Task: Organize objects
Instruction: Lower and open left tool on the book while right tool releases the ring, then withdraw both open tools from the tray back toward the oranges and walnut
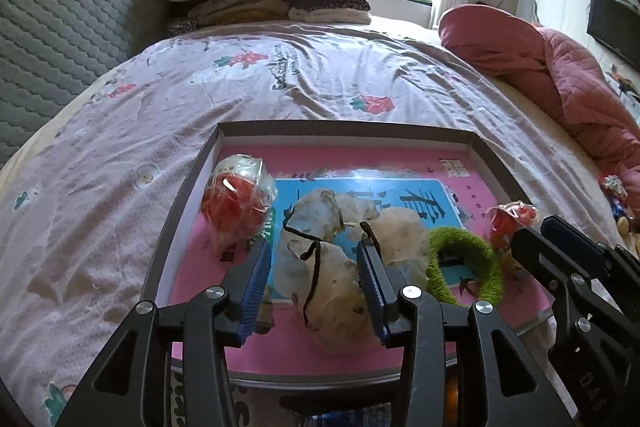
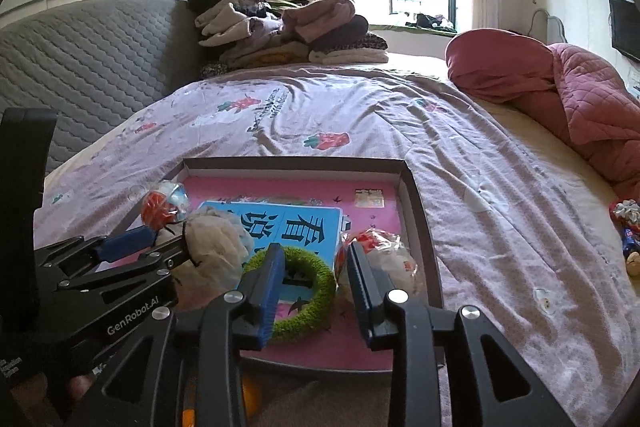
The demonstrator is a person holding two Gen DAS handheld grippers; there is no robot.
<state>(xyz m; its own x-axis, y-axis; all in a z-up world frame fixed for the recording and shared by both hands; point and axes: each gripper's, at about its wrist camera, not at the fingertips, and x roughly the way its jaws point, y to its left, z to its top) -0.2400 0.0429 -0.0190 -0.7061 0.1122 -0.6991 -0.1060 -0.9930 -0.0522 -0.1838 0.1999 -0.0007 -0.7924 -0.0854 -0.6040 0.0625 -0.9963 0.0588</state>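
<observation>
Cream netting (image 1: 328, 267) lies between your left gripper's (image 1: 316, 263) spread fingers in the tray (image 1: 172, 227). Your right gripper (image 2: 314, 267) hangs unclenched over the green ring (image 2: 308, 291).

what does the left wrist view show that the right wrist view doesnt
Only the left wrist view shows the black cord draped over the cream netting between the left gripper's open fingers. Only the right wrist view shows the GenRobot.AI label on the left gripper's side. Both show the tray, the green ring, and the right gripper, open.
</observation>
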